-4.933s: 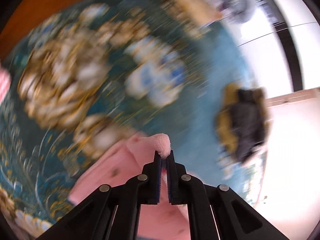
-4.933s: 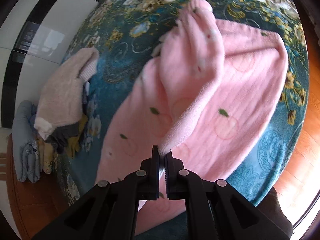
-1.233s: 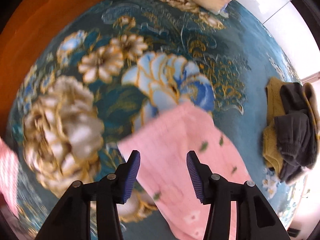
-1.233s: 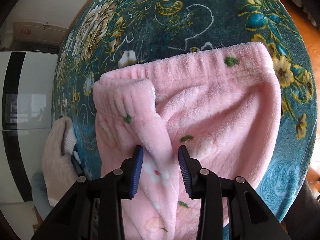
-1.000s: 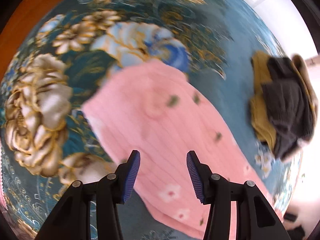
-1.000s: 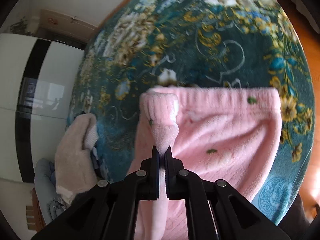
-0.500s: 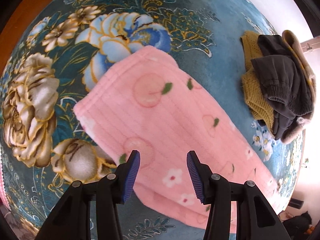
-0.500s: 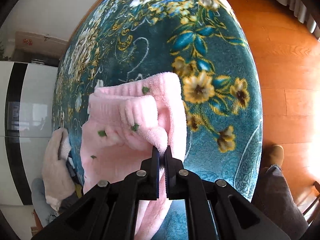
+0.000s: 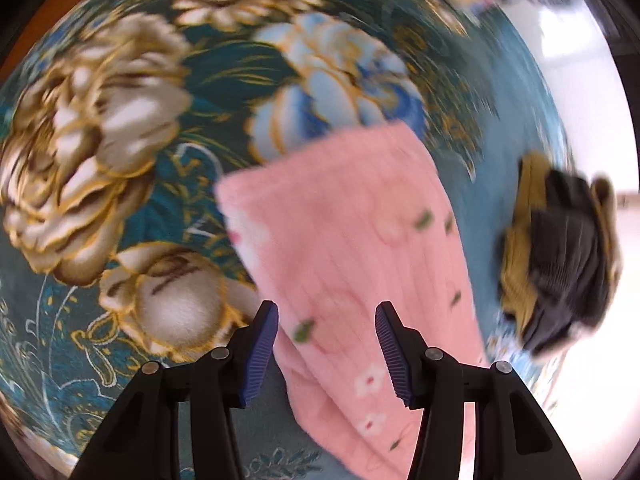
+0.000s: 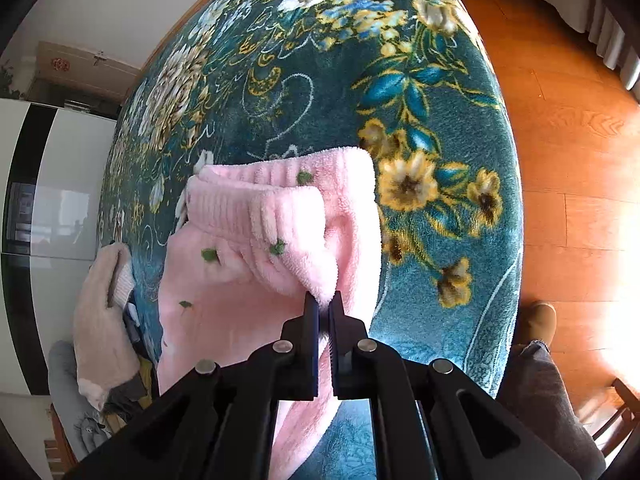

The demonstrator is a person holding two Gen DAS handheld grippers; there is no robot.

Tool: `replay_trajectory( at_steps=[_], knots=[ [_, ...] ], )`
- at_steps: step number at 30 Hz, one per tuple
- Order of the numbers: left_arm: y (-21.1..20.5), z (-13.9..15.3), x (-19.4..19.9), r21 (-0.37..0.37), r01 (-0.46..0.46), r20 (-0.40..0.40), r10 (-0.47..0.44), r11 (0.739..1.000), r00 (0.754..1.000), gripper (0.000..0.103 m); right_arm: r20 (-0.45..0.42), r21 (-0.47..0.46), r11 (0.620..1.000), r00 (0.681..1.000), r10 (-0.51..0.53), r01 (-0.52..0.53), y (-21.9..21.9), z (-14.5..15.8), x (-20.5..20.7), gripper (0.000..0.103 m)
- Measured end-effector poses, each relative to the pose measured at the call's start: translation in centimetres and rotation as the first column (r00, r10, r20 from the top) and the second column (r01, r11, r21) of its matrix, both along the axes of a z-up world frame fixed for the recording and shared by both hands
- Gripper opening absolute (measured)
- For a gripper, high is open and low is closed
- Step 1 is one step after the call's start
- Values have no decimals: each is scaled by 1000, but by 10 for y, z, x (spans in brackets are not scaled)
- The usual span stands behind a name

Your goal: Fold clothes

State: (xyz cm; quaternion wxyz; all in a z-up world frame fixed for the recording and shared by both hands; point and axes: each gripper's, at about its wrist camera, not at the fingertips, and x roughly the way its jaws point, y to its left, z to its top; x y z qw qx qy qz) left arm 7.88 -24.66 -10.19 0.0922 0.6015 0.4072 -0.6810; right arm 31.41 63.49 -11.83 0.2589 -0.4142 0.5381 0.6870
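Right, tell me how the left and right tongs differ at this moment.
The left tongs stand open and empty above the pink fleece garment; the right tongs are shut on that garment's ribbed waistband end. The left pads show blue; the right pads are hidden. Both point down at the floral blanket.

floor: orange wood planks (image 10: 580,128) | wall: white (image 10: 120,12) | sunlit

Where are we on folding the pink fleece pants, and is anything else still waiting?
Done: the pink pants lie lengthwise on the floral blanket, apparently folded in half already. In hand: the right gripper is shut on the waistband end, lifting it; the left gripper hangs open over the leg end. Left: the crosswise fold, then the unfolded pile beside them.
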Motion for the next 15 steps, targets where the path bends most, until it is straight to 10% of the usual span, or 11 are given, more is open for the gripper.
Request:
replay_trajectory(
  at_steps=[15],
  knots=[
    [-28,-24,4,113,-219,-63,227,969,972,50,23,-44,998,999,-34,35,-5,2,5,5]
  ],
)
